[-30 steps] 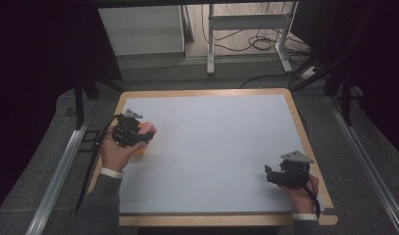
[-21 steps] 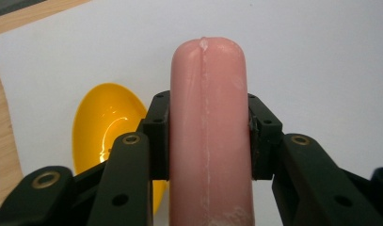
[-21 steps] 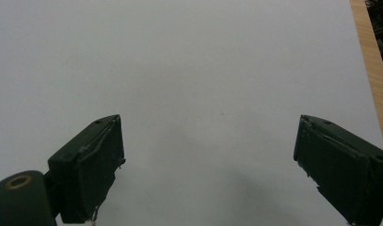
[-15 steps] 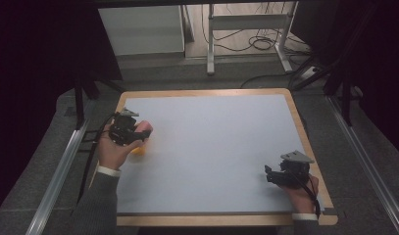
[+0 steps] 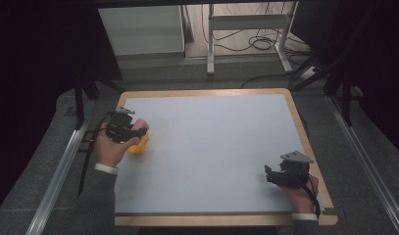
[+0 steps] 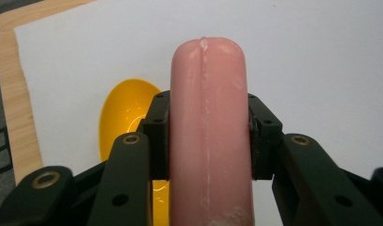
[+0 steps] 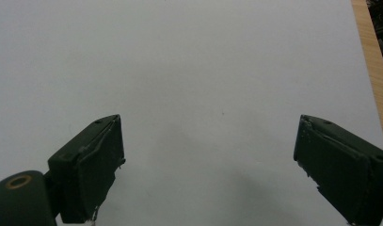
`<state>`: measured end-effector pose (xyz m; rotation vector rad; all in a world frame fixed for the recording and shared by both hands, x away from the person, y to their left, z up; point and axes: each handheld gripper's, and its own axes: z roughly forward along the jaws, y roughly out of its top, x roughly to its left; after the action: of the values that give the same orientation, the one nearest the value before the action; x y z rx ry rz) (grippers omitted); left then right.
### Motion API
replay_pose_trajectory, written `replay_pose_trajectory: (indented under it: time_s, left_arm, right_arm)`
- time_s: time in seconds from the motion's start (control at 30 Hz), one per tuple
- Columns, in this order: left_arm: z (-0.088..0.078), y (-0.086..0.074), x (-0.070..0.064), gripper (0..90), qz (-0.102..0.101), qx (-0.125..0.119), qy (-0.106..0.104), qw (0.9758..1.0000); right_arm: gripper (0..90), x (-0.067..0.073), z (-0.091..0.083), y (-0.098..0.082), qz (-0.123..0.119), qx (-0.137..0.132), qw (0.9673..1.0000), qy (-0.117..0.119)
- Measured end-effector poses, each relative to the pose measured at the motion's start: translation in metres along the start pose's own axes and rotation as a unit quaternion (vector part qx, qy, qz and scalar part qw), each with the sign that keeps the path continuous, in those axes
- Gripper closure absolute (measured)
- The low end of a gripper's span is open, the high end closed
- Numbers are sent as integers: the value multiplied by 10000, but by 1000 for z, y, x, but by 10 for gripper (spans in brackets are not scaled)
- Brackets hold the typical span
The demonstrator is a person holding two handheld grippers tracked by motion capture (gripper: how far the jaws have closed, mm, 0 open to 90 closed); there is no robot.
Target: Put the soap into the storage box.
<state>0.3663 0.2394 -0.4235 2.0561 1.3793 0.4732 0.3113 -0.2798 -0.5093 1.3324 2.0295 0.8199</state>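
A pink sausage (image 6: 209,136) is being pinched lengthwise by the left gripper (image 6: 209,136) above a yellow dish (image 6: 124,123) at the white mat's (image 5: 211,147) left edge. It should be lowered level over the dish. The right gripper (image 7: 208,165) is being held spread, empty.

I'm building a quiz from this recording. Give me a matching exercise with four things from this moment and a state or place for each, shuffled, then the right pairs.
Things:
1. left gripper
2. right gripper
3. pink sausage-shaped piece
4. yellow dish

States or places:
A. jaws wide apart, holding nothing
B. lies on the white mat under the left gripper
C. clamped between two black jaws
D. shut on something pink

Pairs: 1-D, 2-A, 3-C, 4-B
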Motion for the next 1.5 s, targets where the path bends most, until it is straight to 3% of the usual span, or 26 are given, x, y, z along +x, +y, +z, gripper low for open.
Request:
replay_pose_trajectory:
  time_s: [0.57, 1.07, 1.5]
  left_arm:
    - [15, -5, 16, 601, -237, 126, 120, 9996]
    - [42, -18, 34, 601, -512, 484, 171, 9974]
    - [55, -22, 35, 600, -524, 676, 158, 9962]
  right_arm:
    - [86, 0, 1, 0, 3, 9, 10000, -9]
    - [86, 0, 0, 0, 1, 1, 10000, -2]
    - [86, 0, 0, 0, 2, -7, 10000, -15]
